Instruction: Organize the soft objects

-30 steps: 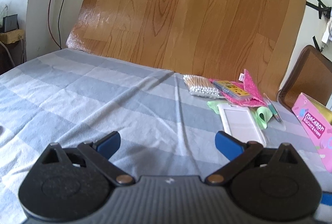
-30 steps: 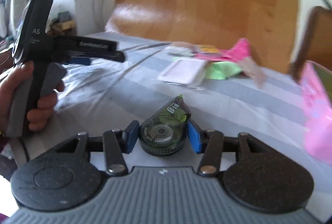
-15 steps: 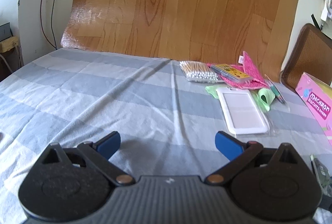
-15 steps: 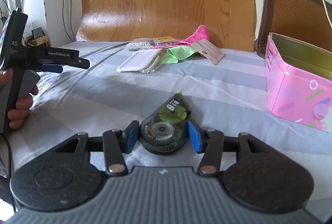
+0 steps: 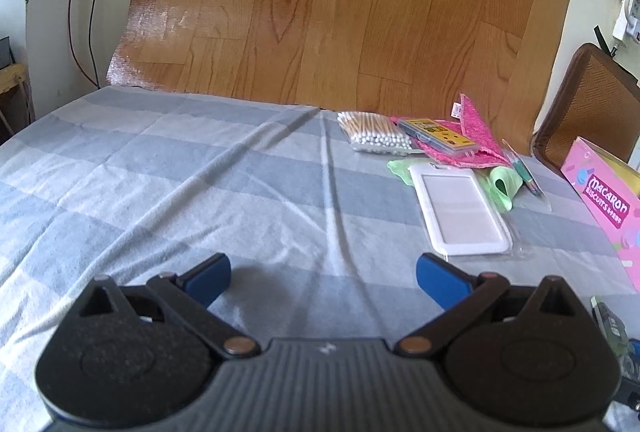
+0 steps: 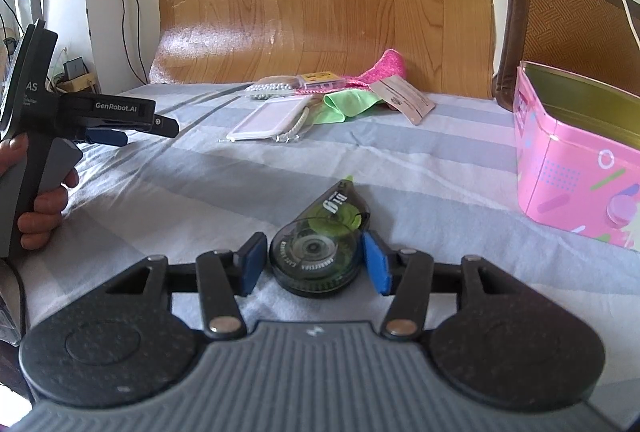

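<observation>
A dark, see-through correction tape dispenser point(image 6: 316, 248) with a green reel sits flat between the blue pads of my right gripper point(image 6: 314, 264), which is shut on it low over the striped cloth. To its right stands an open pink tin point(image 6: 568, 175). Further back lie a pink cloth point(image 6: 384, 71), a green cloth point(image 6: 344, 103) and a white card holder point(image 6: 268, 119). My left gripper point(image 5: 323, 272) is open over bare cloth with nothing between its pads. It also shows at the left of the right wrist view as the left gripper point(image 6: 116, 135), held in a hand.
A bag of cotton swabs point(image 5: 372, 135), a yellow-labelled case point(image 5: 436, 135) and a pen point(image 5: 524, 175) lie by the cloths. A wood-pattern sheet point(image 5: 340, 11) stands behind the table. A brown chair back point(image 6: 568, 27) rises behind the tin.
My right gripper swung to the right with the tape in it and has steadied, so the pink tin now shows fully. The left gripper rolled slightly and stayed open.
</observation>
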Demonstrator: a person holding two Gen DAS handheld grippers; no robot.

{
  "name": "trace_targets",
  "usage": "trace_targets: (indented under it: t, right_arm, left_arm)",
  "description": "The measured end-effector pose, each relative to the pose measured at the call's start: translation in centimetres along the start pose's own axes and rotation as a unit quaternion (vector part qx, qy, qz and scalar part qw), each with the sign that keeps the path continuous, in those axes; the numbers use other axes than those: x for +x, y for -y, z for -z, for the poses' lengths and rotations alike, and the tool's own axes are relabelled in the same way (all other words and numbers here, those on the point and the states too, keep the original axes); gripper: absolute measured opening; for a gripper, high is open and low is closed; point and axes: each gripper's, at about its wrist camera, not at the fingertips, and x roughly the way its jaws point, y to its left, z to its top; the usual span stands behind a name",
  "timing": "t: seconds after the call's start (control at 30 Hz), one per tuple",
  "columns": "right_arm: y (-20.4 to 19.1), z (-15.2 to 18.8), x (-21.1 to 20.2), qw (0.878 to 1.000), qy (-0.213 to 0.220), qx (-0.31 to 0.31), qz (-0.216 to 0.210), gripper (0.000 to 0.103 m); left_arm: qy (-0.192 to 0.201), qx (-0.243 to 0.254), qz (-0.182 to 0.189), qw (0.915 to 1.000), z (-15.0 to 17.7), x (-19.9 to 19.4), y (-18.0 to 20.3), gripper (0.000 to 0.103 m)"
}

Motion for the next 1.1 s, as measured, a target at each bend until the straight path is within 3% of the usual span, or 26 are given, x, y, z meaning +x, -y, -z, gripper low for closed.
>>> trace_targets:
  t: [0.5, 0.77, 1.0, 1.1]
  right_arm:
    - [-0.3, 0.1, 0.1, 1.000, -0.002, -0.016, 0.010, 0.056]
    - [-0.6, 0.4, -0.1, 0.999, 0.008, -0.010, 0.052, 0.053]
    - [-0.2, 0.9, -0.6, 0.998, 0.005, -0.006, 0.061, 0.053]
    - [0.5, 1.4, -1.4, 0.998, 0.004, 0.007, 0.066, 0.061]
  left_arm:
    - [0.000, -0.003, 0.008, 1.0000, 0.0, 0.0, 0.0, 0.102]
    - [-0.002, 0.006, 0.007, 1.0000, 0.0, 0.0, 0.3, 0.102]
    - [-0.012, 0.025, 0.023, 0.9993, 0.1, 0.2, 0.8, 0.102]
    - [-0.016, 0.047, 0.040, 0.9980, 0.3, 0.1, 1.5, 0.102]
